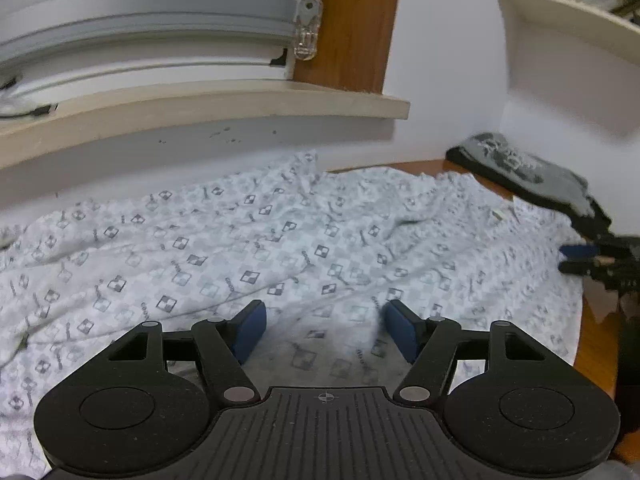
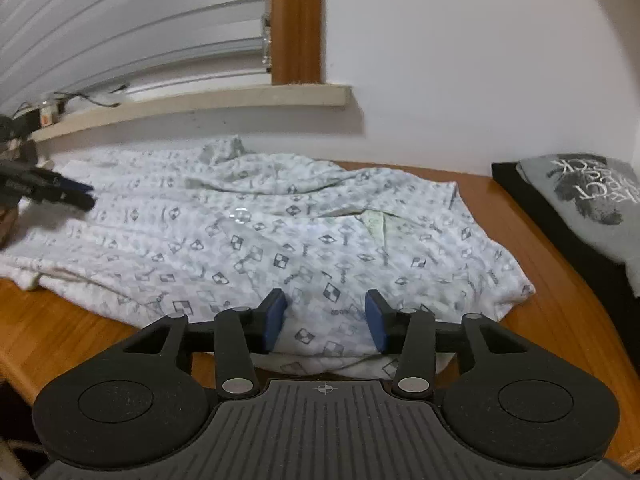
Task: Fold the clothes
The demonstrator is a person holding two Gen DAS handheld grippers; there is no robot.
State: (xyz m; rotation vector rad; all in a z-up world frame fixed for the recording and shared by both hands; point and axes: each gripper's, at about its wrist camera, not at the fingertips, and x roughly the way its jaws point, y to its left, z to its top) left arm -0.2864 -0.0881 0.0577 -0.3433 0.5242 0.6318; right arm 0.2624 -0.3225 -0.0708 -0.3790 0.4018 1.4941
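**Q:** Grippers first: how did they stand, and where was the garment?

**Me:** My left hand-held gripper (image 1: 324, 330) was spread wide, nothing between its blue pads, low over the patterned shirt (image 1: 256, 248). My right hand-held gripper (image 2: 326, 320) was parted too, less widely, at the shirt's near hem with no cloth pinched. The shirt lay rumpled across the wooden counter (image 2: 72, 332), filling the middle of both frames, its far edge bunched against the wall under the windowsill (image 1: 208, 104).

**Q:** What worried you?

**Me:** The fabric was creased and doubled in places, so a pinch could have caught two layers and dragged the fold crooked. A folded grey printed top (image 2: 588, 200) sat near the right edge of the frame; I judged a wide sweep might have snagged it.
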